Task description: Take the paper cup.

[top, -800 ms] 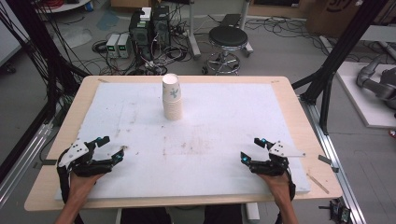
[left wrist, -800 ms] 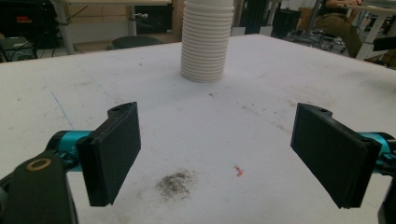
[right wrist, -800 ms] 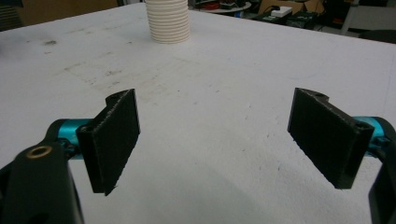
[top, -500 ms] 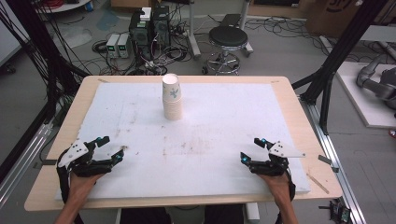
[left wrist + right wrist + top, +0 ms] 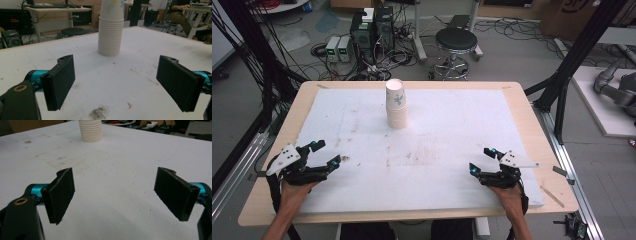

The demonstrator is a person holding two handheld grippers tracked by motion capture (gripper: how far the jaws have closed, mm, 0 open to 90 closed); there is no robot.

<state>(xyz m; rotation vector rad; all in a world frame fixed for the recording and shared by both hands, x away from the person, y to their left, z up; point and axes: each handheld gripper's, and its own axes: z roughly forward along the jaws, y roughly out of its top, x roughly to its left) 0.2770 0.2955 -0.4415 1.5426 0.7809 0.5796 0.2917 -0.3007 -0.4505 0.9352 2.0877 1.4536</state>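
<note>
Nothing is happening to the cups yet. The paper cup stack (image 5: pixel 396 104) is standing upright at the far middle of the desk (image 5: pixel 522 107), on the white mat (image 5: pixel 452 135), untouched, with all cups nested in one column as far as I can see.

The left gripper (image 5: pixel 323 155) is sitting at the near left corner of the mat, jaws spread wide, nothing between them. In the left gripper view the stack (image 5: pixel 111 30) is lining up roughly between the jaws but well ahead of them.

The right gripper (image 5: pixel 480 160) is sitting at the near right, jaws equally wide and empty. In the right gripper view the stack's base (image 5: pixel 90 130) is showing far off at the top edge.

Both are well apart from the stack, and the hands are resting at the near desk edge.

My read: this is looking like the start position. No cup is separated or grasped. Everything is left to do: reach in, steady the stack, pull the top cup off. Judging by the aim, the left gripper is looking better placed to go first.

A few dirt smudges (image 5: pixel 387 162) are marking the mat, with nothing else on it.
</note>
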